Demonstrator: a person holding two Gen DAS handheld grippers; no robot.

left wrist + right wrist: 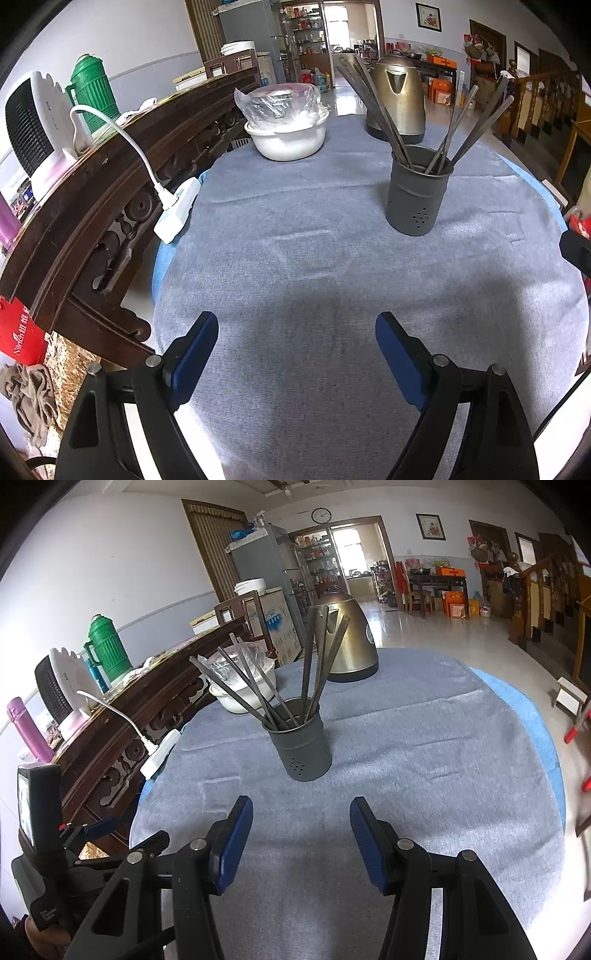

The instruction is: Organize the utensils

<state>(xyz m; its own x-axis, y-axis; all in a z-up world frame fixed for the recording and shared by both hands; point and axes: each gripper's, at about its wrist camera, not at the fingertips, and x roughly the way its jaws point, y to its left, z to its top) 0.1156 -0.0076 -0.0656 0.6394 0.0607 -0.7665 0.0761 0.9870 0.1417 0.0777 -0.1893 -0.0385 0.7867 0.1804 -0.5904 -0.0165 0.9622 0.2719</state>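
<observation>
1. Closest to us, the left gripper [295, 354] is hanging low over the gray cloth [314, 266]. Its two blue fingers are spread wide apart and are holding nothing.
2. The right gripper [301, 830] is doing the same over the cloth. Its blue fingers are wide apart too, with nothing between them.
3. A bit farther on, the gray metal holder cup [301, 746] is standing up straight on the cloth, well apart from both grippers.
4. The long metal chopsticks [310, 661] are sitting inside the cup. They are leaning out in two bunches, some to the left and some to the right.
5. No chopsticks are lying loose on the cloth, as far as I can see. So I am guessing the tidying is almost done, or the sticks in the cup are waiting to be straightened.
6. For the next move, a gripper is going to need to reach forward to the cup and close gently on the thin sticks. They look slippery.
7. Farther back, a white bowl [286, 138] with a plastic cover is sitting on the left.
8. Farthest back, a gold kettle [397, 98] is standing behind the cup.
</observation>
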